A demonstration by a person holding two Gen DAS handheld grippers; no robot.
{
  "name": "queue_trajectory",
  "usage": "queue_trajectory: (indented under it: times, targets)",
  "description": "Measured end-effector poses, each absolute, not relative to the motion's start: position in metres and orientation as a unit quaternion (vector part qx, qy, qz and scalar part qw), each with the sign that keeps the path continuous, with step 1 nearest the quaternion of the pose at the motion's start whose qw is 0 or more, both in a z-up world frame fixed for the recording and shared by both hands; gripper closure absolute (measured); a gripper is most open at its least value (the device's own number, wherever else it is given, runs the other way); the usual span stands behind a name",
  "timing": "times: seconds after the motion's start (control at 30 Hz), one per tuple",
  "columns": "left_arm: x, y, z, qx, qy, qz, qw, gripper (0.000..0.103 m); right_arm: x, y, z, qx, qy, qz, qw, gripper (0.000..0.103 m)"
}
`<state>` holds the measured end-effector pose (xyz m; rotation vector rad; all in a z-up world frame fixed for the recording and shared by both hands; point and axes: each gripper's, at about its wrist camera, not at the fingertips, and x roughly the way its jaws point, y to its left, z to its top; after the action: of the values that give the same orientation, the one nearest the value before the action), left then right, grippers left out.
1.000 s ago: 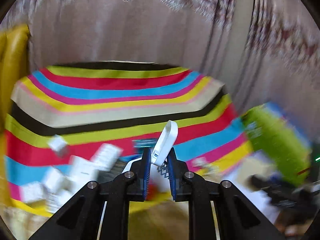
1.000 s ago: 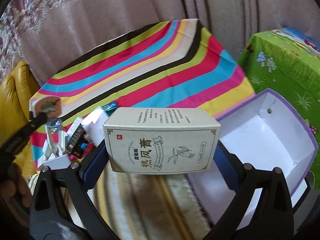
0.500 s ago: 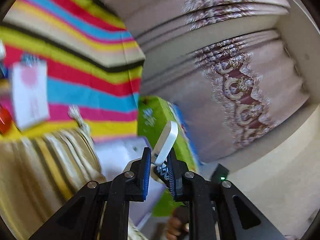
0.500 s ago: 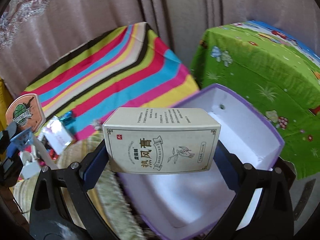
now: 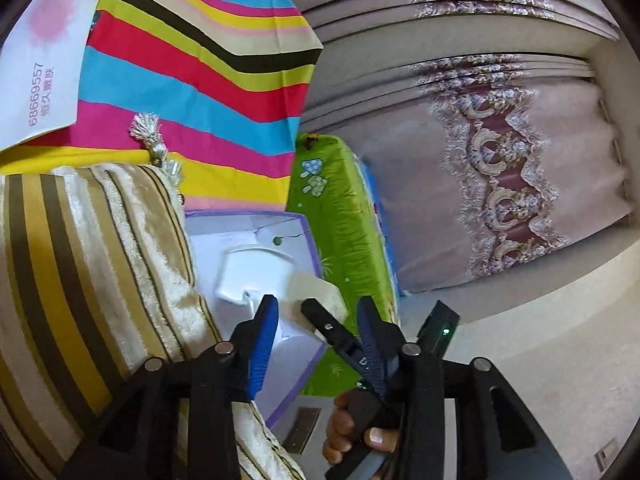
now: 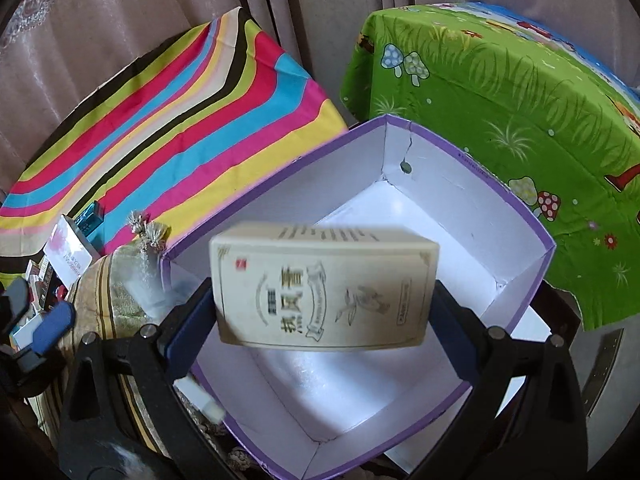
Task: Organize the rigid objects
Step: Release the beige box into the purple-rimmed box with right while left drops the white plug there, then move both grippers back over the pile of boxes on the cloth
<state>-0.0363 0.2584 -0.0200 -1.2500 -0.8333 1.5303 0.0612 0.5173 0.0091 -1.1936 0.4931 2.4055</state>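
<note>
The right tool (image 6: 324, 312) clamps a cream medicine box (image 6: 324, 288) above the purple-rimmed white box (image 6: 516, 208). The left tool (image 5: 316, 312) is spread apart, empty, over it, with a white gadget (image 5: 256, 276) inside. A striped cloth (image 6: 160, 128) covers the table; curtains (image 5: 500, 120) hang behind.

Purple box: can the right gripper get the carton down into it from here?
Probably yes. The right gripper holds the carton directly over the purple box, whose top is open and floor looks bare beneath it.

Background: striped cloth (image 6: 168, 128) covering the surface; green mushroom-print cloth (image 6: 500, 120) beside it; brown-striped plush cushion (image 5: 92, 264); patterned curtain (image 5: 500, 140) behind.
</note>
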Motion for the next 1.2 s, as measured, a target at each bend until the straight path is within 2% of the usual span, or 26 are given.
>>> queue_trajectory:
  times: [0.23,0.3,0.73,1.2]
  targets:
    - [-0.023,0.258,-0.004,-0.497,-0.293,0.650,0.495,0.041,0.062,0.509,0.008,-0.406,0.167,0.879,0.187,0.003]
    - [-0.022,0.255,-0.002,-0.493,-0.283,0.658,0.493,0.039,0.061,0.505,0.011,-0.403,0.160,0.883,0.180,0.003]
    - [-0.020,0.200,0.013,-0.464,-0.261,0.717,0.450,0.037,0.054,0.483,0.020,-0.411,0.153,0.891,0.121,0.003]
    - [0.002,0.059,0.013,-0.406,-0.292,0.804,0.323,0.037,0.044,0.430,0.022,-0.426,0.121,0.896,0.032,0.003]
